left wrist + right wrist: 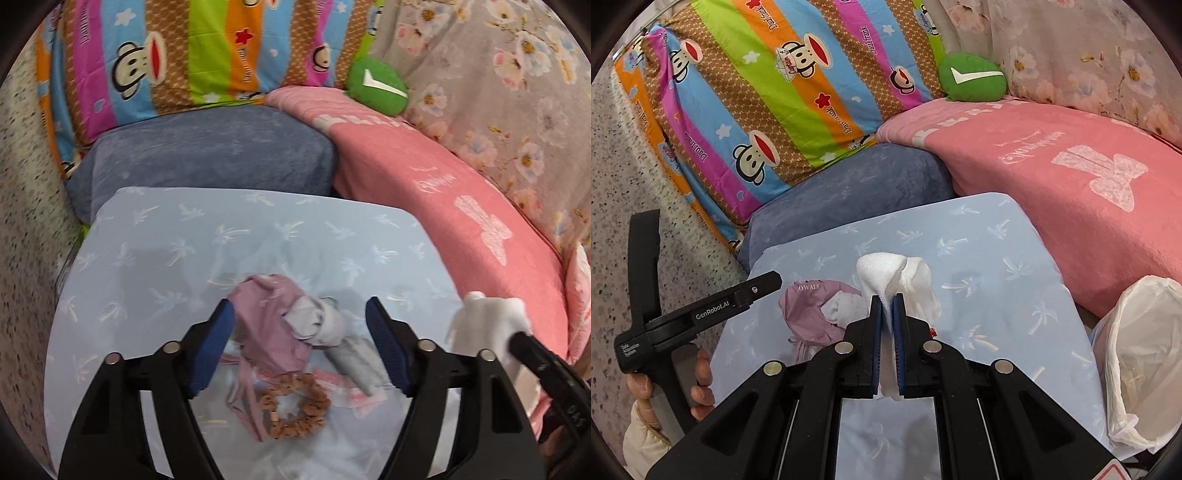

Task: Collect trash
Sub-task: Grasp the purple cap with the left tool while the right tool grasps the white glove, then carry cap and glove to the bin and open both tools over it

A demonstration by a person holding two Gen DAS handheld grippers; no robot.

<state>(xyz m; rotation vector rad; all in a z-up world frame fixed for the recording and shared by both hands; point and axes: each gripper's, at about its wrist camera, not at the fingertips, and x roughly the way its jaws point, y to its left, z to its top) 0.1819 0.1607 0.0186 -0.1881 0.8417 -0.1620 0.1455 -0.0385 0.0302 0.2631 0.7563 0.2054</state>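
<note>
My right gripper (pixel 885 301) is shut on a white sock (pixel 886 275) and holds it above the light blue pillow (pixel 1015 258); the sock also shows at the right of the left wrist view (pixel 487 317). My left gripper (pixel 300 314) is open and empty, its jaws wide on either side of a pile on the pillow: a mauve cloth (pixel 266 325), a grey-white sock (pixel 325 328) and a brown scrunchie (pixel 295 410). A white bin bag (pixel 1145 354) stands open at the right of the right wrist view.
A pink blanket (pixel 461 206) lies right of the pillow, a grey-blue cushion (pixel 207 158) behind it, a striped monkey-print pillow (pixel 192 59) and a green plush (pixel 376 86) at the back. A floral quilt (pixel 498 92) fills the right.
</note>
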